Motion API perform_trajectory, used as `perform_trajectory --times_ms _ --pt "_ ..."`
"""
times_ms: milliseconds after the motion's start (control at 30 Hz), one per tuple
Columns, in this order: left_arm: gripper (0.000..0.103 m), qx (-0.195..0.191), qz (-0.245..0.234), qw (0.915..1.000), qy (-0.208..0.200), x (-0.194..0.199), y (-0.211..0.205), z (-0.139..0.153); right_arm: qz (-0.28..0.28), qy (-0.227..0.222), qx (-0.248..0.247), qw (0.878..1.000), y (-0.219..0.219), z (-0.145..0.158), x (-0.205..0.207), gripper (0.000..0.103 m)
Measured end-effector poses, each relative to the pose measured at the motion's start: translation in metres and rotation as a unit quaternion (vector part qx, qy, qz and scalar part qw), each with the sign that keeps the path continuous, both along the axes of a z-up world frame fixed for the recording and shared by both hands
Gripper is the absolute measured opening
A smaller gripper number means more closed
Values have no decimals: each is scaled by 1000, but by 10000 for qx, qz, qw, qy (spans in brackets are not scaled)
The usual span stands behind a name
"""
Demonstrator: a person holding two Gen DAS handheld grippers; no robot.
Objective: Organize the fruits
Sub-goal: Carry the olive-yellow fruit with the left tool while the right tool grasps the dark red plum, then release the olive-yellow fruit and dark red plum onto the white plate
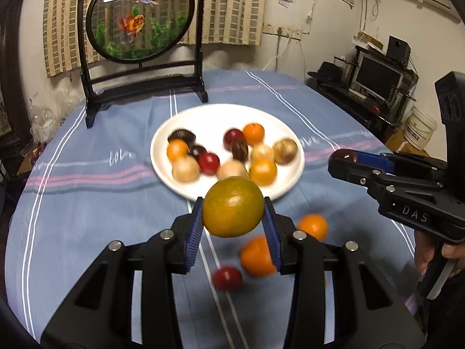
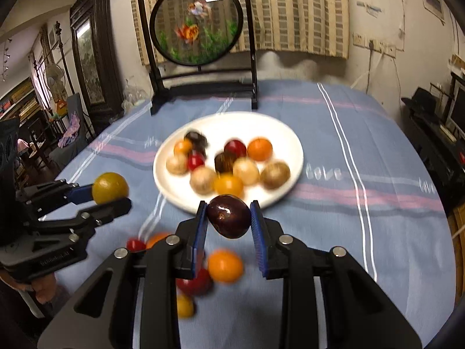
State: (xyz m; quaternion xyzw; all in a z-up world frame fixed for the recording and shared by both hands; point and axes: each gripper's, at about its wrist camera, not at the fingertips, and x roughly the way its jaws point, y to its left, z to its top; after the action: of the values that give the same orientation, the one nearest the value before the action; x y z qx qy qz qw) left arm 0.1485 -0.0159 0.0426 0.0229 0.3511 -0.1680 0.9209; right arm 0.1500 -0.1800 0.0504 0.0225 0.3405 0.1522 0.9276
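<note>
My left gripper [image 1: 233,216] is shut on a yellow-green citrus fruit [image 1: 232,206], held above the cloth just before the white plate [image 1: 226,113]. It also shows in the right wrist view [image 2: 112,193] with the fruit [image 2: 110,187]. My right gripper [image 2: 229,221] is shut on a dark purple fruit [image 2: 229,215] near the plate [image 2: 287,133]; it shows in the left wrist view [image 1: 344,160]. The plate holds several orange, red, tan and dark fruits. Loose orange and red fruits [image 1: 257,257] [image 2: 225,265] lie on the cloth under the grippers.
A blue striped cloth [image 1: 87,203] covers the round table. A black-framed round goldfish screen [image 1: 142,17] stands behind the plate. A TV stand and bucket [image 1: 421,128] are off the table's right side.
</note>
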Motion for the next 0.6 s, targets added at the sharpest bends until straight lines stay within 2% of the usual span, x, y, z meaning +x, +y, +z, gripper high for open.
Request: perform_trajectory --times_ms 133,233,333,600 --pt "40 -74 191 9998 6 37 2 0 -15 16 164 9999 6 2 40 30" --pt "40 -121 341 9993 97 67 1 -5 -63 227 314 9992 6 -5 72 30" --pt "40 -5 445 9989 168 90 -3 -11 -179 471 314 9982 9 -18 99 30" --pt "40 184 673 9966 441 133 -10 -32 -495 647 125 9966 15 -40 132 31"
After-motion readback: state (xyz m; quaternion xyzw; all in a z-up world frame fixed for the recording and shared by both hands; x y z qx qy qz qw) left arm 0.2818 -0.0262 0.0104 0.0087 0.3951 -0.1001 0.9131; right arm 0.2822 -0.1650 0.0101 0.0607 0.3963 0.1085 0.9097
